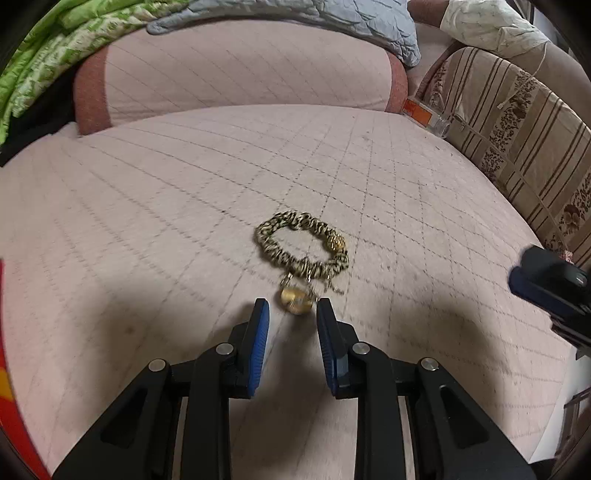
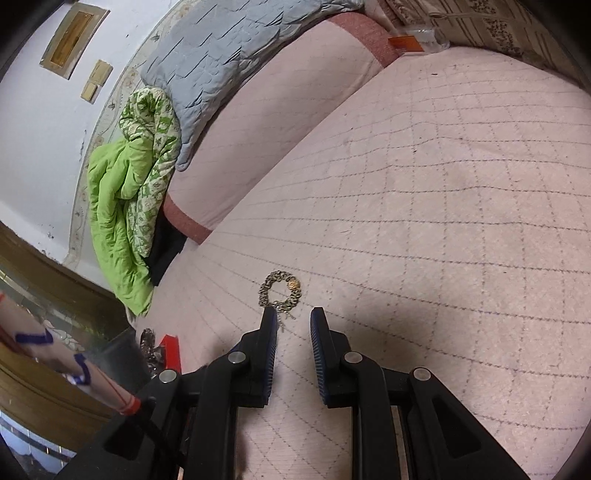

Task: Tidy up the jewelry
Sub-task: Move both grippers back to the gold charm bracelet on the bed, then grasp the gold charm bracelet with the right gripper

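A bracelet on a quilted pink bedcover, with two hand-held grippers near it.

The bracelet lies flat as an open ring, its gold charm trailing toward the left gripper, whose slightly parted jaws hold nothing. The right gripper is likewise narrowly open and empty. Beyond lie a pink bolster, grey quilt and green blanket; nothing blocks the bracelet.
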